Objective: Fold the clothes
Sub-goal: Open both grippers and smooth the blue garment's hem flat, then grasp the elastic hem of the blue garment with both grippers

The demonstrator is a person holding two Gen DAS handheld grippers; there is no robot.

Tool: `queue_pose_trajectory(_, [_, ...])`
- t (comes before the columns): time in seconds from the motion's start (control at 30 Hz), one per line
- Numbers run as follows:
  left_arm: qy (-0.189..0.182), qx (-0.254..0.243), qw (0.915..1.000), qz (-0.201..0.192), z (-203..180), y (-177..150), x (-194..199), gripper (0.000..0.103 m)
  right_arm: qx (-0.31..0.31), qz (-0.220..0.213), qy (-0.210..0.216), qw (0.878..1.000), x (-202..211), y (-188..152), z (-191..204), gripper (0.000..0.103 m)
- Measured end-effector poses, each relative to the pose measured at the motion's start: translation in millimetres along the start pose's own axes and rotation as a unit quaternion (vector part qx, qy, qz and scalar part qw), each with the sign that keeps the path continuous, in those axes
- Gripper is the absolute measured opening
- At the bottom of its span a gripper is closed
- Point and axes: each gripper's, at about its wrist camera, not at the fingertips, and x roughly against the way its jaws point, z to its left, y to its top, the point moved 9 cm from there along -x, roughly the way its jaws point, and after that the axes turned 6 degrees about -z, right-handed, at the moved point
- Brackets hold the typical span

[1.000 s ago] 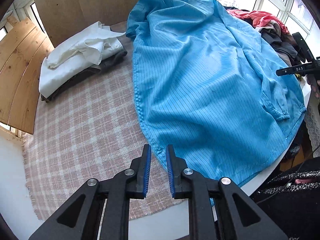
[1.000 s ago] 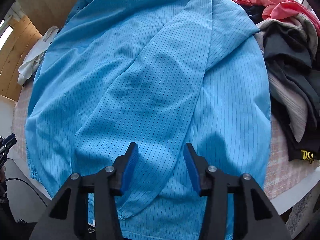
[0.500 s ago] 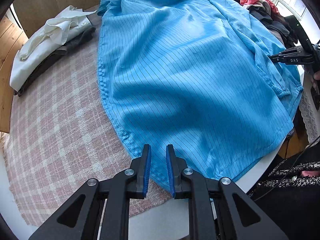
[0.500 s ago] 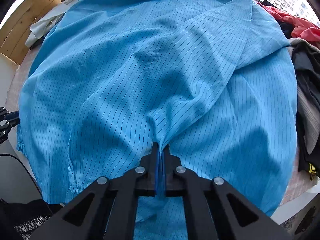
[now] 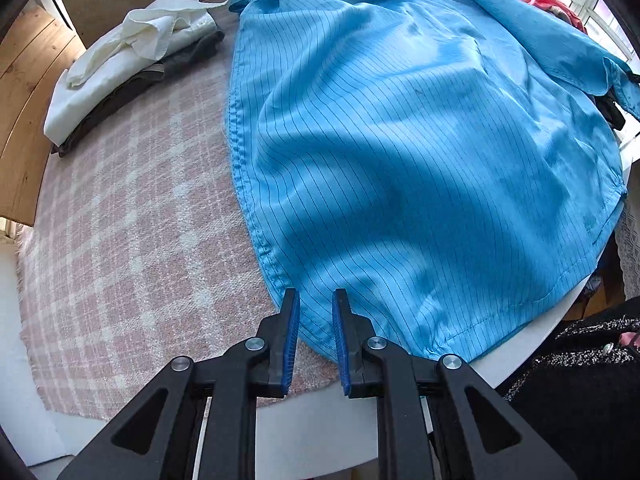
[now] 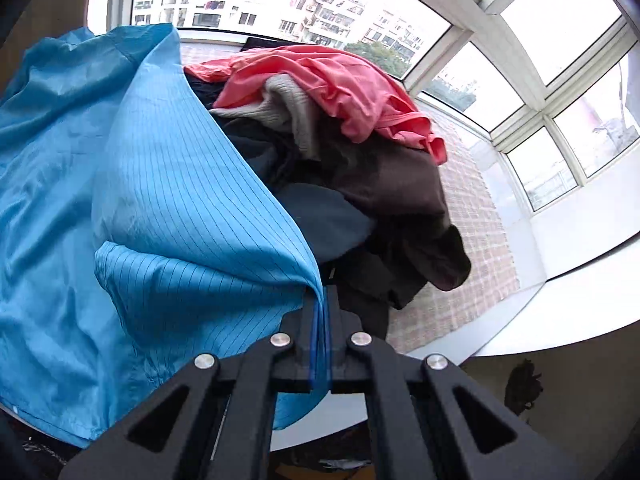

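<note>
At far left, a folded stack (image 5: 132, 68) is resting on the checked cloth (image 5: 132, 216). My left gripper (image 5: 315, 334) is hovering with fingers apart and empty, just over the near hem corner of the blue striped garment (image 5: 420, 168), which is lying spread across the table. My right gripper (image 6: 320, 320) is clamping a fold of that garment, raising it beside the unfolded pile (image 6: 340, 152). The fabric appears thin, light, soft and slippery; I am judging hems and seams the surest hold.
</note>
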Motion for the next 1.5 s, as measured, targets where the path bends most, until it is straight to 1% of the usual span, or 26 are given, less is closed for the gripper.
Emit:
queue_pose_trajectory(0.07, [0.006, 0.014, 0.9999, 0.001, 0, -3, 6, 0.018, -0.014, 0.000, -0.011, 1.000, 3, -5, -29, 0.003])
queue_pose_trajectory(0.1, [0.007, 0.021, 0.9997, 0.001, 1, -6, 10, 0.018, -0.022, 0.000, -0.016, 1.000, 4, -8, -43, 0.007])
queue_pose_trajectory(0.17, [0.009, 0.038, 0.9992, 0.002, 1, -9, 17, 0.018, -0.036, 0.000, -0.027, 0.999, 7, -14, -72, 0.023])
queue_pose_trajectory(0.2, [0.007, 0.048, 0.9988, 0.001, 2, -10, 20, 0.018, -0.043, 0.000, -0.033, 0.999, 8, -16, -86, 0.042])
queue_pose_trajectory(0.23, [0.003, 0.056, 0.9984, 0.001, 1, -11, 24, 0.018, -0.051, 0.000, -0.038, 0.998, 9, -19, -100, 0.055])
queue_pose_trajectory(0.27, [-0.002, 0.063, 0.9980, 0.001, 0, -14, 28, 0.018, -0.051, 0.000, -0.027, 0.998, 10, -23, -93, 0.056])
queue_pose_trajectory(0.3, [-0.004, 0.068, 0.9977, 0.001, -1, -16, 31, 0.019, -0.046, 0.004, 0.002, 0.999, 10, -31, -63, 0.056])
queue_pose_trajectory(0.37, [-0.010, 0.075, 0.9971, 0.002, -7, -20, 35, 0.020, -0.048, 0.026, 0.044, 0.998, 7, -55, -26, 0.056])
queue_pose_trajectory(0.47, [-0.028, 0.078, 0.9965, 0.003, -22, -21, 35, 0.023, -0.051, 0.059, 0.107, 0.991, 3, -91, 30, 0.056])
queue_pose_trajectory(0.5, [-0.029, 0.078, 0.9965, 0.006, -26, -22, 34, 0.027, -0.052, 0.070, 0.127, 0.988, 2, -102, 48, 0.056])
queue_pose_trajectory(0.6, [-0.030, 0.060, 0.9976, 0.018, -42, -26, 31, 0.029, -0.055, 0.103, 0.190, 0.975, 0, -137, 103, 0.056])
queue_pose_trajectory(0.67, [-0.034, 0.049, 0.9979, 0.025, -52, -29, 28, 0.032, -0.056, 0.125, 0.231, 0.963, 0, -161, 140, 0.056])
queue_pose_trajectory(0.7, [-0.040, 0.053, 0.9974, 0.028, -54, -29, 25, 0.035, -0.061, 0.134, 0.243, 0.959, -1, -169, 151, 0.056])
queue_pose_trajectory(0.73, [-0.041, 0.056, 0.9971, 0.032, -56, -29, 21, 0.035, -0.070, 0.139, 0.244, 0.957, -3, -171, 153, 0.056])
queue_pose_trajectory(0.8, [-0.015, 0.043, 0.9981, 0.041, -53, -31, 13, 0.034, -0.087, 0.148, 0.244, 0.954, -6, -175, 157, 0.056])
queue_pose_trajectory(0.83, [-0.006, 0.033, 0.9985, 0.043, -53, -31, 10, 0.029, -0.087, 0.149, 0.246, 0.954, -5, -176, 160, 0.056])
queue_pose_trajectory(0.87, [0.002, 0.024, 0.9988, 0.043, -53, -32, 8, 0.020, -0.082, 0.150, 0.246, 0.954, -3, -177, 164, 0.056])
queue_pose_trajectory(0.93, [0.009, 0.014, 0.9992, 0.036, -52, -31, 10, 0.010, -0.072, 0.153, 0.246, 0.954, 0, -180, 171, 0.056])
queue_pose_trajectory(1.03, [0.005, 0.014, 0.9994, 0.032, -48, -29, 12, 0.009, -0.060, 0.157, 0.243, 0.955, 1, -186, 180, 0.056])
queue_pose_trajectory(1.2, [0.003, 0.009, 0.9995, 0.029, -35, -37, 22, 0.009, -0.054, 0.150, 0.233, 0.959, 1, -193, 188, 0.054])
queue_pose_trajectory(1.23, [0.006, 0.009, 0.9996, 0.025, -29, -38, 26, 0.009, -0.058, 0.149, 0.240, 0.958, 2, -194, 188, 0.041])
queue_pose_trajectory(1.27, [0.007, 0.010, 0.9997, 0.022, -26, -35, 27, 0.009, -0.059, 0.148, 0.245, 0.956, 4, -194, 189, 0.030])
queue_pose_trajectory(1.3, [0.006, 0.012, 0.9997, 0.019, -35, -29, 27, 0.008, -0.057, 0.148, 0.247, 0.956, 6, -195, 189, 0.020])
queue_pose_trajectory(1.33, [0.005, 0.013, 0.9997, 0.017, -43, -25, 27, 0.008, -0.056, 0.148, 0.250, 0.955, 8, -196, 190, 0.018])
queue_pose_trajectory(1.43, [0.000, 0.014, 0.9998, 0.015, -42, -27, 35, 0.008, -0.049, 0.146, 0.255, 0.955, 20, -198, 189, 0.012])
queue_pose_trajectory(1.5, [-0.002, 0.019, 0.9998, 0.010, -38, -27, 45, 0.008, -0.051, 0.144, 0.257, 0.954, 33, -200, 186, 0.010])
